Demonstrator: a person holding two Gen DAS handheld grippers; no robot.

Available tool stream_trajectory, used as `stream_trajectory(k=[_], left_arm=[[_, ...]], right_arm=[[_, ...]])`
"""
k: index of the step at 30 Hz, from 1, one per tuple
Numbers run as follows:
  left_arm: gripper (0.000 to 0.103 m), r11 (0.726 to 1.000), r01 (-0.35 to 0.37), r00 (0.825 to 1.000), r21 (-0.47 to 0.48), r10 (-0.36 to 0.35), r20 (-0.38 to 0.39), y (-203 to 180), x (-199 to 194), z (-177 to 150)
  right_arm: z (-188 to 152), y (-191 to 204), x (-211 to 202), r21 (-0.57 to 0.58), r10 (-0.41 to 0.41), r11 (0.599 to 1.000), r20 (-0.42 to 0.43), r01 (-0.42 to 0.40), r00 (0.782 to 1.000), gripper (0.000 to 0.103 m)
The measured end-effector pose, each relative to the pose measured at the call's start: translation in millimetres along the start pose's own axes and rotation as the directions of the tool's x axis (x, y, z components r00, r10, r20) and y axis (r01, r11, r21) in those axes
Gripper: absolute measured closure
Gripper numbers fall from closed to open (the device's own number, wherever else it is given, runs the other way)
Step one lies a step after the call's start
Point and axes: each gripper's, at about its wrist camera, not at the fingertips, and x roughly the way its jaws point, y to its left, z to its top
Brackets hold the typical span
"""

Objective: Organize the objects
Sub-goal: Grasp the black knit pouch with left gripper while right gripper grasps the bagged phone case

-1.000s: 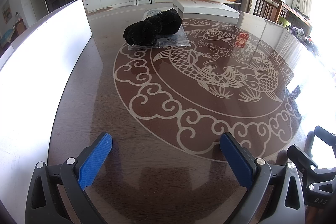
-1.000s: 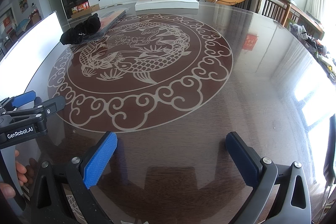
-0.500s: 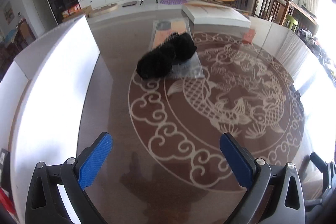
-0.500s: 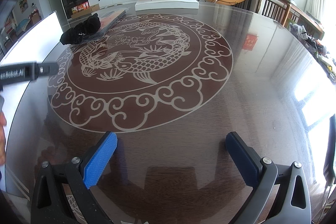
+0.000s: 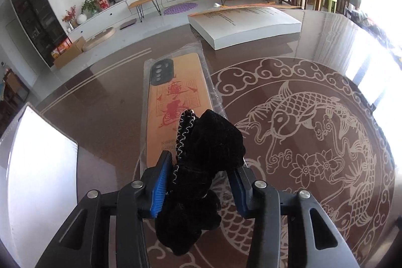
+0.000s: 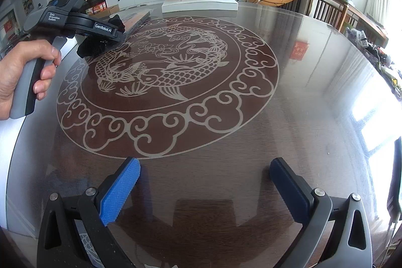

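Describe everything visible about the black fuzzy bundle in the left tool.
The black fuzzy bundle looks like soft plush fabric, crumpled into a lump, with a pale zigzag stitch line down one edge. The left tool has just been closing and its blue pads now press on both sides. It overlaps an orange phone case in clear packaging.

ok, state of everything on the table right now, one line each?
Left claw: jaws just closed on the black fabric bundle.
Right claw: open, empty, above bare table.
Black fabric bundle: gripped, bunched up.
Bagged orange phone case: lying flat, partly under the bundle.
White box: closed, flat at the far edge.
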Motion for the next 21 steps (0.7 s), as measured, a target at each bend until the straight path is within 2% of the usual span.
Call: stream_trajectory(k=[1,4,11,12,13,14,15,19,21], left_arm=[[0.070,0.999,0.006,1.000,-0.041,-0.006,-0.004,3,-3,-7],[0.070,0.985,0.002,1.000,-0.170,-0.004,-0.010,12,-24,-39],[0.067,0.977,-0.041,0.999,-0.210,0.038,-0.017,-1,-77,-123],[0.061,0.976,-0.039,0.999,-0.212,0.036,-0.020,-1,-79,-130],[0.048,0.976,-0.032,0.999,-0.215,0.027,-0.026,0,-80,-134],[0.040,0.976,-0.017,0.999,-0.218,0.011,-0.030,2,-80,-137],[0.026,0.976,-0.003,1.000,-0.218,-0.004,-0.030,3,-79,-140],[0.023,0.978,0.003,1.000,-0.207,-0.010,-0.029,6,-75,-144],[0.017,0.978,0.001,1.000,-0.209,-0.007,-0.028,8,-71,-141]], right_arm=[[0,0,0,0.000,0.000,1.000,0.000,0.000,1.000,0.000],[0,0,0,0.000,0.001,1.000,0.000,-0.001,1.000,0.000],[-1,0,-1,0.000,0.001,1.000,0.001,-0.001,1.000,0.000],[-1,0,-1,0.000,0.001,1.000,0.000,-0.001,1.000,0.000],[-1,0,-1,0.000,0.001,1.000,0.001,-0.001,1.000,0.000],[-1,0,-1,-0.001,0.001,1.000,0.001,-0.001,1.000,0.000],[-1,0,-1,-0.001,0.001,1.000,0.001,-0.001,1.000,0.000],[-1,0,-1,-0.001,0.001,1.000,0.001,-0.001,1.000,0.000],[-1,0,-1,-0.002,0.001,1.000,0.001,-0.001,1.000,0.000]])
